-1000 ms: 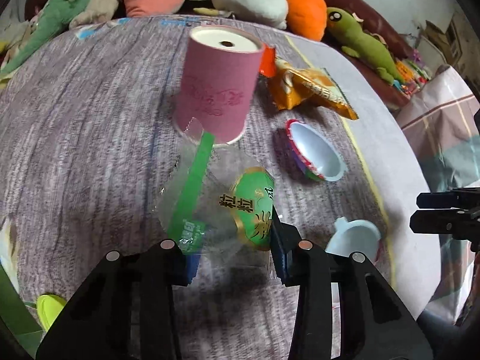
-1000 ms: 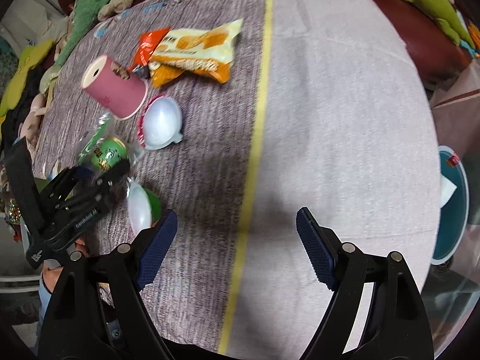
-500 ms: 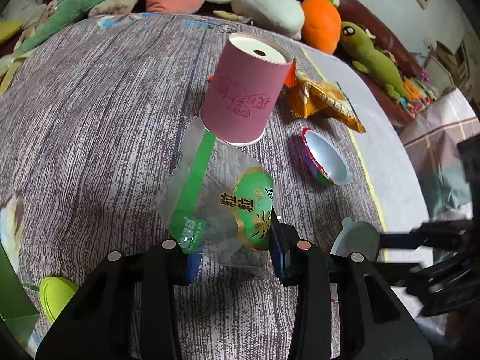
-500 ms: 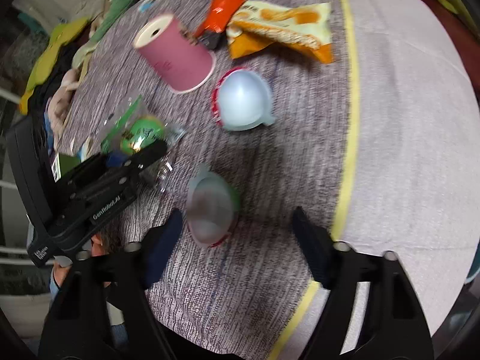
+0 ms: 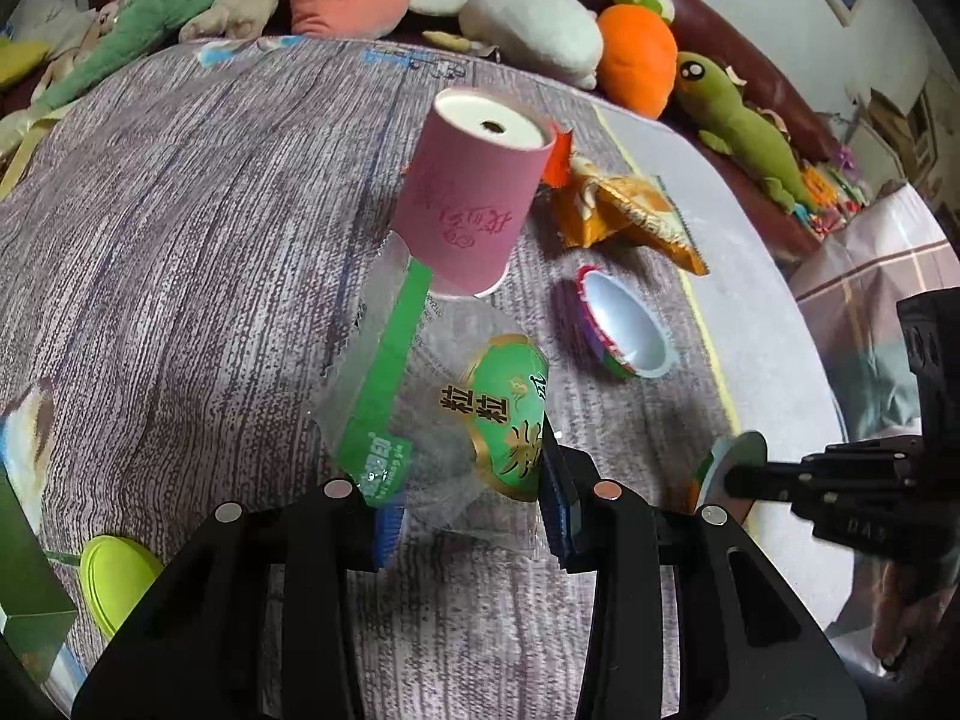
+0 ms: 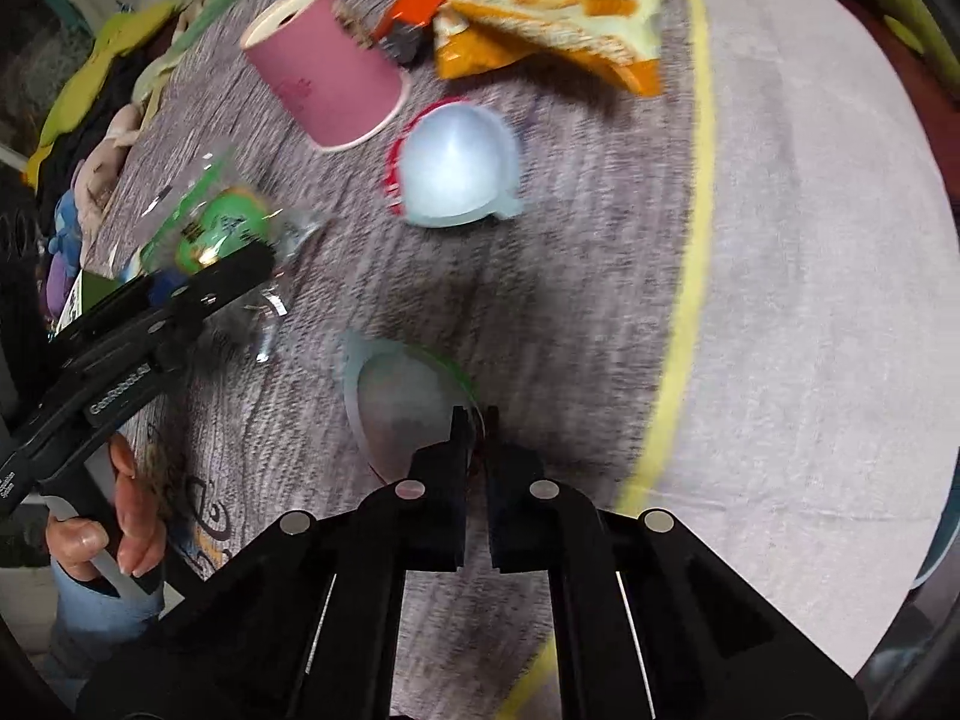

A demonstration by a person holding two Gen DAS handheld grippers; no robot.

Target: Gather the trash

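Note:
My left gripper (image 5: 468,516) is shut on a clear plastic wrapper with a green label (image 5: 456,414); the wrapper also shows in the right wrist view (image 6: 222,228). My right gripper (image 6: 474,426) is shut on the rim of a small pale-blue jelly cup with a green edge (image 6: 396,408), tilted on the table; the cup also shows in the left wrist view (image 5: 729,465). A second empty cup with a red rim (image 6: 450,171) lies further on. A pink paper cup (image 5: 474,198) stands upside down behind the wrapper. An orange snack bag (image 5: 624,216) lies beyond.
The table has a purple-grey woven cloth (image 5: 180,240) with a yellow stripe (image 6: 696,180) and a plain pale part to the right. Plush toys (image 5: 528,24) line the sofa behind. A lime-green lid (image 5: 114,576) and a green box (image 5: 24,588) lie at my left.
My right gripper moved left to the pale-blue cup and shut on its rim. My left gripper kept hold of the wrapper and shifted little.

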